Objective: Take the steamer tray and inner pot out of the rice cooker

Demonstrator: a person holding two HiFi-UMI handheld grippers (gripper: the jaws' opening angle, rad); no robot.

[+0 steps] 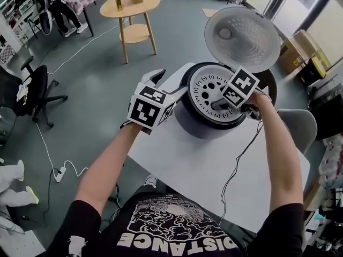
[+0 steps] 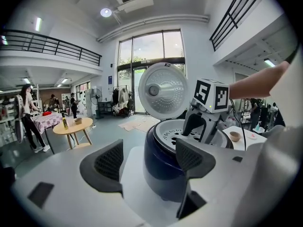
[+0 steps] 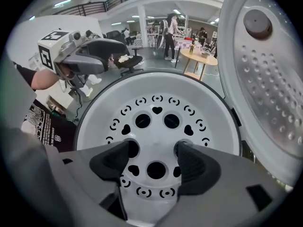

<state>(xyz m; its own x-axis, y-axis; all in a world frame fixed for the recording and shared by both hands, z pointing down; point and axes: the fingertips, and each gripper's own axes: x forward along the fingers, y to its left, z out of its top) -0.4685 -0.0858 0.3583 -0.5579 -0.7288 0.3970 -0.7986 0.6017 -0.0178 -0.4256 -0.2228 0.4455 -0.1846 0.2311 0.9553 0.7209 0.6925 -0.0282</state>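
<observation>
The rice cooker stands on the white table with its lid swung up. The white steamer tray, pierced with round and heart-shaped holes, sits in its top; the inner pot is hidden beneath it. My right gripper points steeply down over the tray. In the right gripper view, the right gripper is open, its pads just above the tray near its centre. My left gripper is open beside the cooker's left wall. Its jaws frame the dark blue body without touching.
A black cable runs from the cooker across the white table. A small bowl sits on a table behind the cooker. On the floor stand a round wooden side table, an office chair and cardboard boxes.
</observation>
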